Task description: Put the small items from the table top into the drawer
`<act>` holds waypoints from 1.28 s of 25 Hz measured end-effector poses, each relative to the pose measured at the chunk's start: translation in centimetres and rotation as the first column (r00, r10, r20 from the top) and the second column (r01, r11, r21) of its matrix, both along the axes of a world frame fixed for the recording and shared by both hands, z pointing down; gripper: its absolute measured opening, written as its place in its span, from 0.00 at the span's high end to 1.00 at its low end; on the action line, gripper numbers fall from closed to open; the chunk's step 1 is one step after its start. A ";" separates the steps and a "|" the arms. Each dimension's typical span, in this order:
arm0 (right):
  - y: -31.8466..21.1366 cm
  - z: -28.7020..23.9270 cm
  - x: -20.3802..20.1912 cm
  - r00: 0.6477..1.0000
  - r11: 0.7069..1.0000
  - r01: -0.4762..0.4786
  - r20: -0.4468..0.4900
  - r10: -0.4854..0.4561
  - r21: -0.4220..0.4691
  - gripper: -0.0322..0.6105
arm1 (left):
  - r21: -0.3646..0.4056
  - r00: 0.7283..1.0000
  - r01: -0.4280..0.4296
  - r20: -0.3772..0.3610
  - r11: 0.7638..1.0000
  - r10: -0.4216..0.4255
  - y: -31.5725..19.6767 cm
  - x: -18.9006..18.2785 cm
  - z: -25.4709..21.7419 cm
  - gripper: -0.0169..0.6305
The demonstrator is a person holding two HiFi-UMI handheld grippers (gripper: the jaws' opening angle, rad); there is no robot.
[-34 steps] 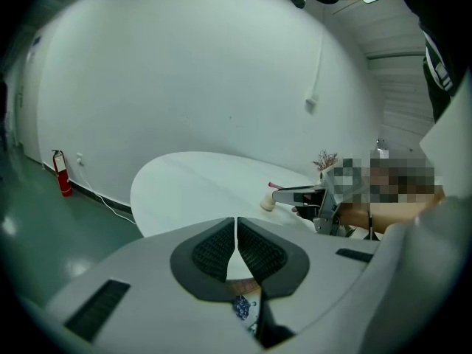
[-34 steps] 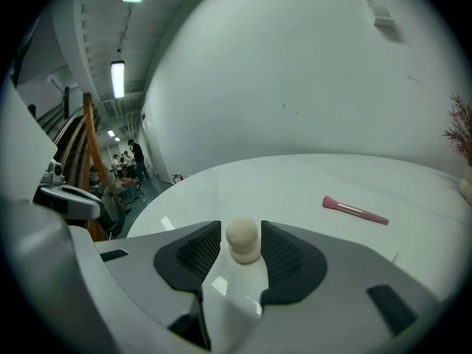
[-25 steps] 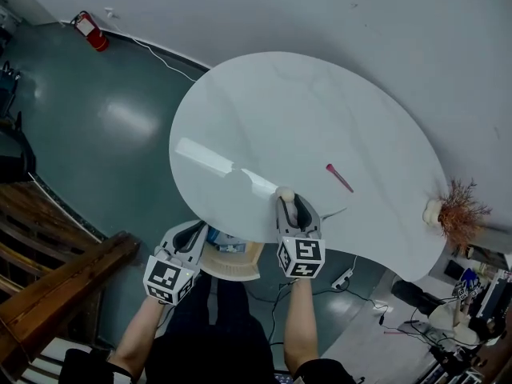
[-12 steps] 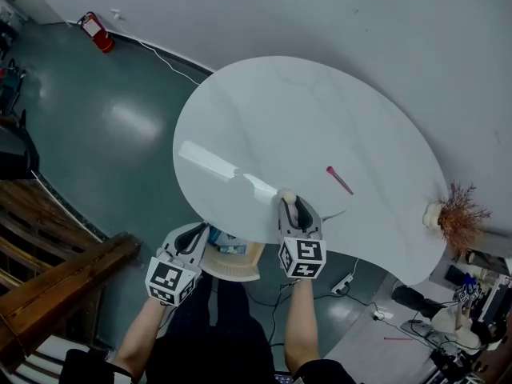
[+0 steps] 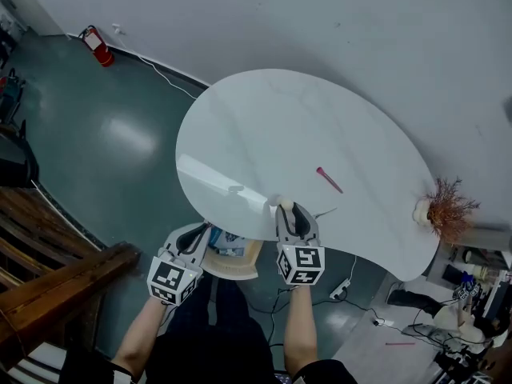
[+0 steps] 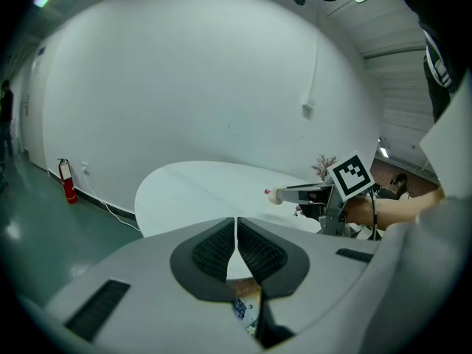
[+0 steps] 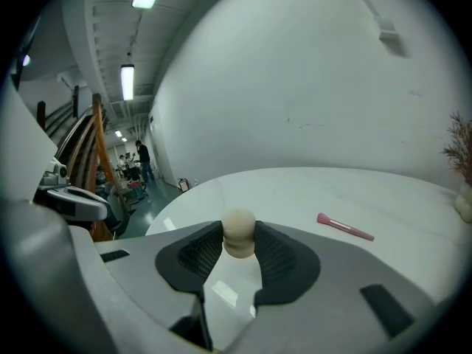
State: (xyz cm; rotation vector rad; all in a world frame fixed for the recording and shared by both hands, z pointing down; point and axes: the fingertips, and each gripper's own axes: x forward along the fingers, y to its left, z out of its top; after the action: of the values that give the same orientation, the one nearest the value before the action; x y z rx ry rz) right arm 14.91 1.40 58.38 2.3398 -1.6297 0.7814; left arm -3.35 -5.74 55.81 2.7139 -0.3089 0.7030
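Cream gourd-shaped sponge is pinched at the very tip of the right gripper. It looks lifted clear of the white table, over the near edge. The jaws stand wide and have just been closing onto it, and both pads touch its waist. The open wooden drawer sits below the table edge, just left of that gripper. The left gripper hangs at the drawer's left side, jaws together, nothing in them. A pink makeup brush lies further out on the table, not yet dealt with.

Risks:
- It's a tip-only grip on a soft round thing. A harder squeeze could squirt it out forward.
- It could slip on the swing across to the drawer, miss it and land on the floor.
- The left gripper crowds the drawer opening, so the two grippers could clash at the drop.

Pose: both grippers point forward and moderately down, forearms roughly parallel, marker cubes toward the person.
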 end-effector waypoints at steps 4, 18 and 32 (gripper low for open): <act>1.0 -2.2 -1.8 1.000 1.000 0.010 -0.010 -0.010 0.025 0.71 | 0.022 1.000 -0.010 -0.026 1.000 0.010 0.7 -0.6 -1.8 0.93; 3.1 -4.8 -9.5 0.997 0.995 0.083 -0.009 -0.083 0.058 0.71 | 0.032 0.998 -0.058 -0.032 0.998 0.059 3.0 -3.1 -2.8 0.93; 2.9 -1.3 -15.3 0.985 0.985 0.169 0.033 -0.170 0.025 0.71 | 0.016 0.999 -0.037 -0.005 0.999 0.037 3.0 -6.4 -0.2 0.93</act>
State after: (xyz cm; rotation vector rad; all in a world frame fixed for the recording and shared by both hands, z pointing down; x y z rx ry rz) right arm -0.36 4.34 57.07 2.1768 -1.8324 0.7760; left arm -9.76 -2.75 55.56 2.7427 -0.2648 0.7069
